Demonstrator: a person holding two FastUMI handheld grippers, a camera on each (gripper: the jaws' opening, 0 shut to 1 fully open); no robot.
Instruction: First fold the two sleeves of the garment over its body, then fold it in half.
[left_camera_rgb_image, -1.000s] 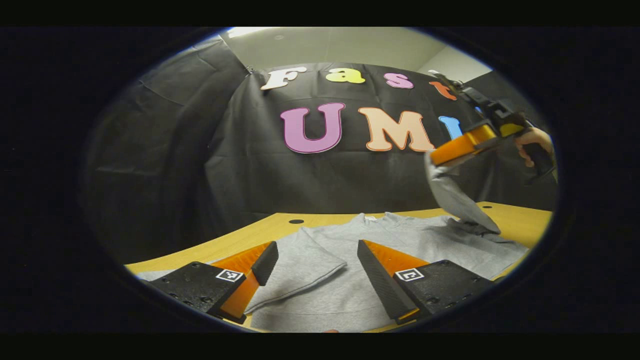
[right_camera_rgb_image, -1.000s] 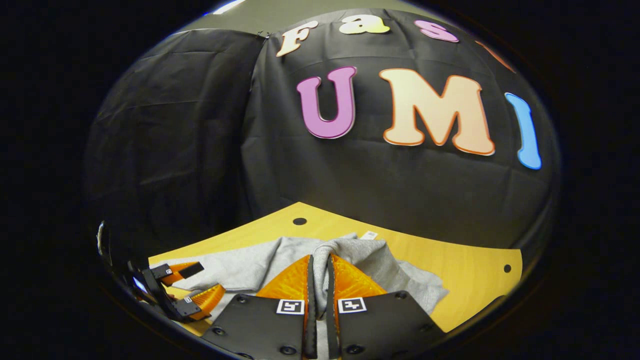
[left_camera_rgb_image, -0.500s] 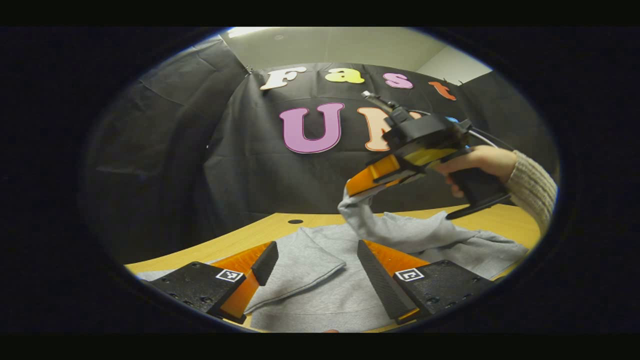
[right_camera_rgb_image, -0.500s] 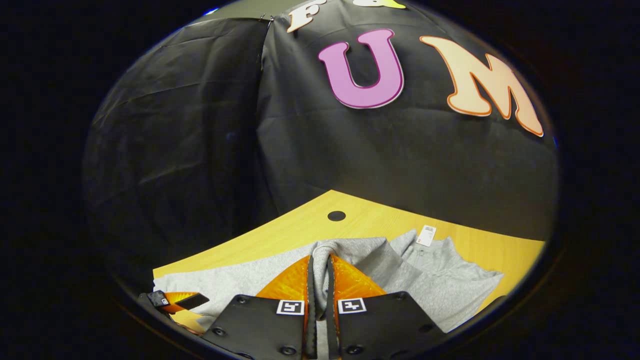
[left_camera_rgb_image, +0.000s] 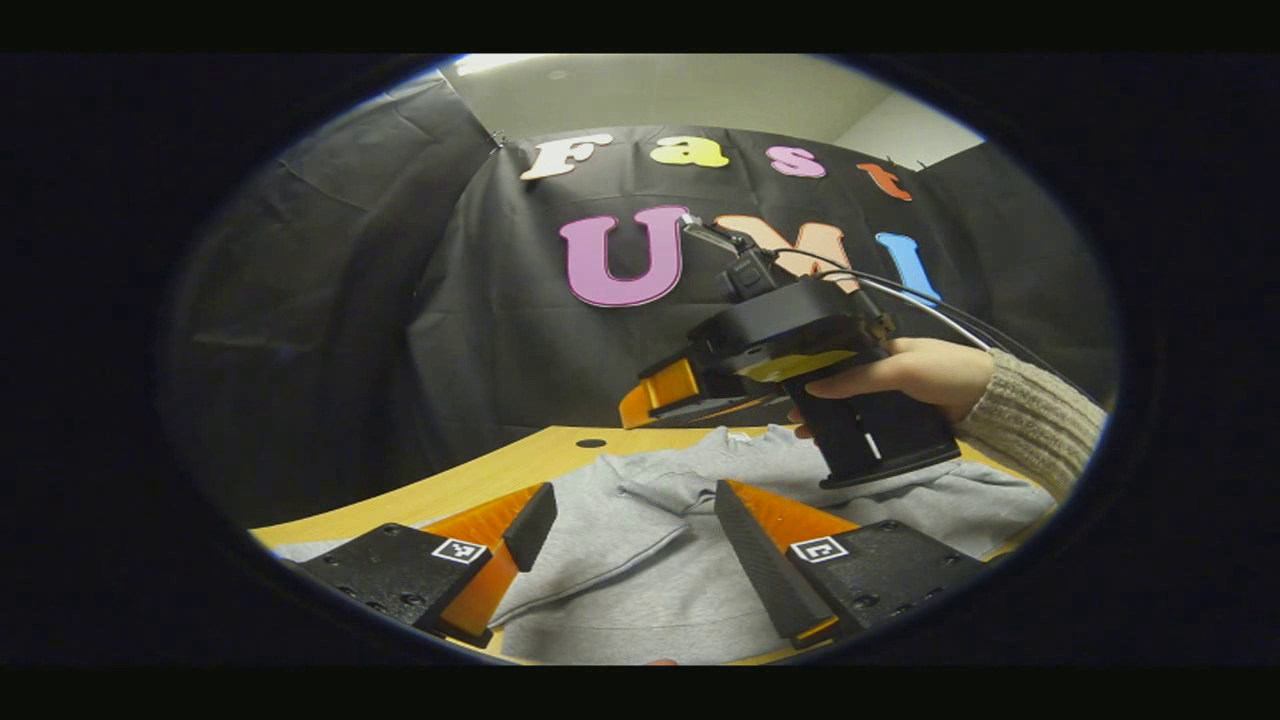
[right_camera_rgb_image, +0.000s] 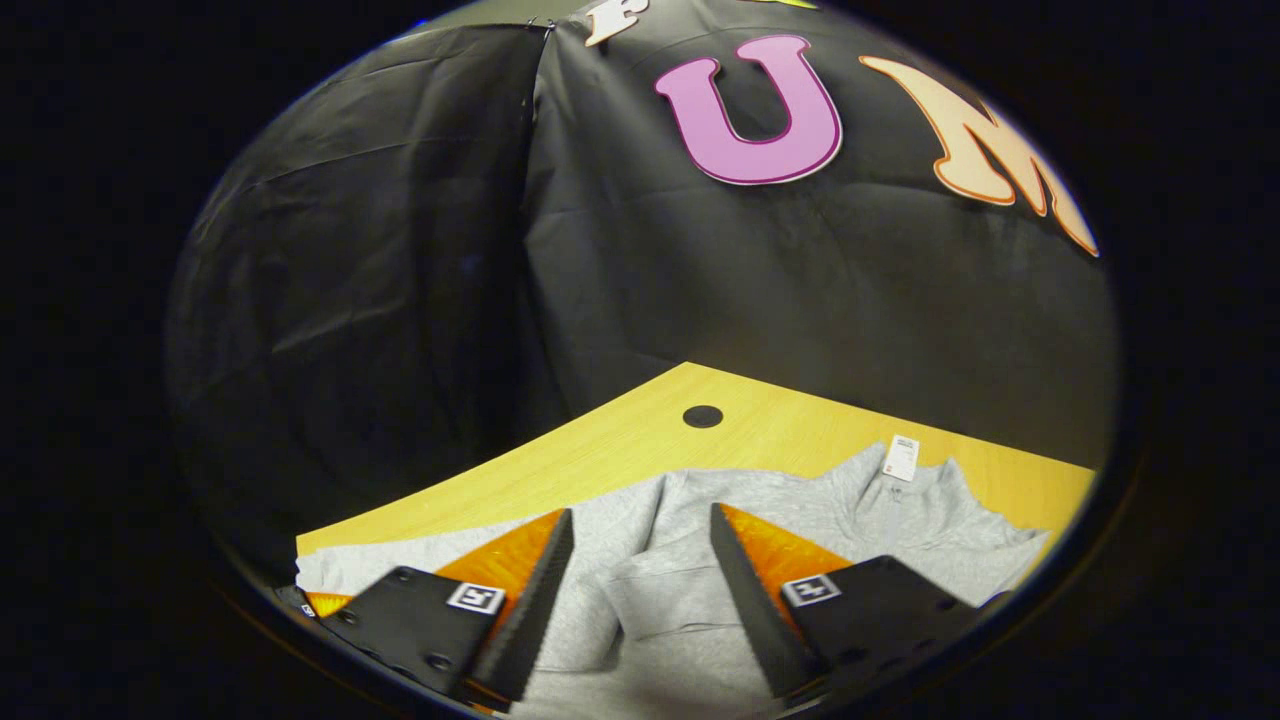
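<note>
We see a grey garment (left_camera_rgb_image: 690, 580) lying flat on a yellow wooden table (left_camera_rgb_image: 480, 478), its body spread toward the back edge and both sleeves laid across it. In the left gripper view, the left sleeve (left_camera_rgb_image: 590, 540) rests folded over the body between the fingers of the left gripper (left_camera_rgb_image: 630, 525), whose jaws stand wide apart and hold nothing. Farther off in the same view, the right gripper (left_camera_rgb_image: 650, 400) hovers over the garment's collar end, carried by a hand (left_camera_rgb_image: 905, 370) in a knit sleeve cuff (left_camera_rgb_image: 1035, 420); cables (left_camera_rgb_image: 930, 305) run back from its top. In the right gripper view, the right gripper (right_camera_rgb_image: 635, 565) has its jaws released and spread, with the right sleeve (right_camera_rgb_image: 670, 590) lying loose on the body between them; we take the fingers to be just above the cloth, though contact cannot be settled from this angle. A white tag (right_camera_rgb_image: 901, 458) shows at the collar (right_camera_rgb_image: 890, 490), toward the table's back edge. A round dark hole (right_camera_rgb_image: 702, 416) sits in the bare tabletop beyond the garment, near the wall. The wall (right_camera_rgb_image: 400, 250) is black cloth hung in wrinkled panels that meet at a corner seam behind the table; above it, in the left gripper view, a pale ceiling (left_camera_rgb_image: 680, 90) is visible.
</note>
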